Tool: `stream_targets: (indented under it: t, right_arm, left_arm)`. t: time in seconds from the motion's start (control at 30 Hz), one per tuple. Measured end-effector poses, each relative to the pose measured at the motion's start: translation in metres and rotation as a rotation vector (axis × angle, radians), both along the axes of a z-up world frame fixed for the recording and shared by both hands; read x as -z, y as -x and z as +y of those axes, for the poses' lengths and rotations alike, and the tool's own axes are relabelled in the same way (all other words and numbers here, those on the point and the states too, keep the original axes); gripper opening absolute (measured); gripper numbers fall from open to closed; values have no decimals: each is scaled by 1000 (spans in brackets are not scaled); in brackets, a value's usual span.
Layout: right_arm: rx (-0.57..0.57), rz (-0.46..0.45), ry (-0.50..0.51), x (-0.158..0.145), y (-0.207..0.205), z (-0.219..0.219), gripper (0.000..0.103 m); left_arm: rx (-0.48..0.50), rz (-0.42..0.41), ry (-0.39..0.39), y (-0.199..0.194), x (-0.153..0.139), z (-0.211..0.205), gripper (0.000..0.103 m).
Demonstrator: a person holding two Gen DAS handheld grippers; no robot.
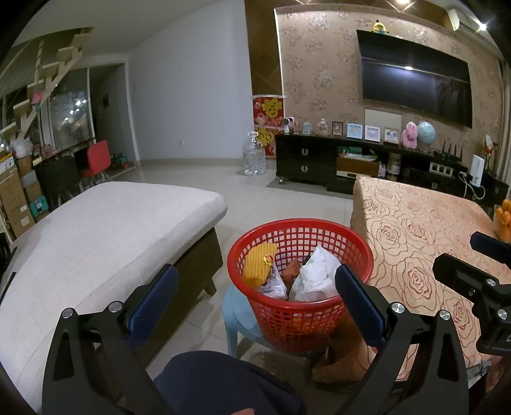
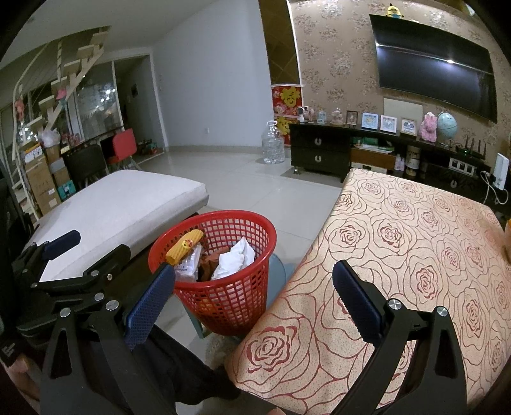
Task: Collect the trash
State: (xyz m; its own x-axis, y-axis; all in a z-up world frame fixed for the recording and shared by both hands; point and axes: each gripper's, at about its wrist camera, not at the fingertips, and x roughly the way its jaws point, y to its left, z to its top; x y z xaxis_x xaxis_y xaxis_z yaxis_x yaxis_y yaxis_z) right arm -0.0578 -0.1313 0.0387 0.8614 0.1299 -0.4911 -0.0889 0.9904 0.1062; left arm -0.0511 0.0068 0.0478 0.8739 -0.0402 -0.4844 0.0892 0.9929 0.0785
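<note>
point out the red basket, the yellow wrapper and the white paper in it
red basket (image 1: 322, 223), left wrist view, far rim
yellow wrapper (image 1: 257, 263), left wrist view, ridged middle
white paper (image 2: 234, 258), right wrist view, crumpled middle

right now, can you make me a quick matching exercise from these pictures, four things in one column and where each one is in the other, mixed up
Things:
1. red basket
2. yellow corrugated wrapper
3. yellow plush toy
4. clear water jug

Places:
A. on top of the television
B. on the floor beside the dark cabinet
C. on the light blue stool
D. inside the basket, beside the white crumpled paper

Pairs: 1-C, 2-D, 3-A, 4-B
</note>
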Motion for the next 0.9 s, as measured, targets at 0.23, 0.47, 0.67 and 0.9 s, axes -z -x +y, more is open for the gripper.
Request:
stream_targets:
  t: [0.23,0.47,0.67,0.9]
  right_arm:
    - [0,2,-3,3,1,-1,96]
    - [0,5,-4,4,1,-1,96]
    - [1,31,-27,11,-2,-10,96]
    - [54,89,-106,17,-5,-59,96]
  left_arm:
    - [6,6,3,1,6,-1,95]
    - [25,22,18,-1,8,-3,95]
    - [49,21,50,0,9,-2,95]
    - [71,66,31,-10,18,-12,95]
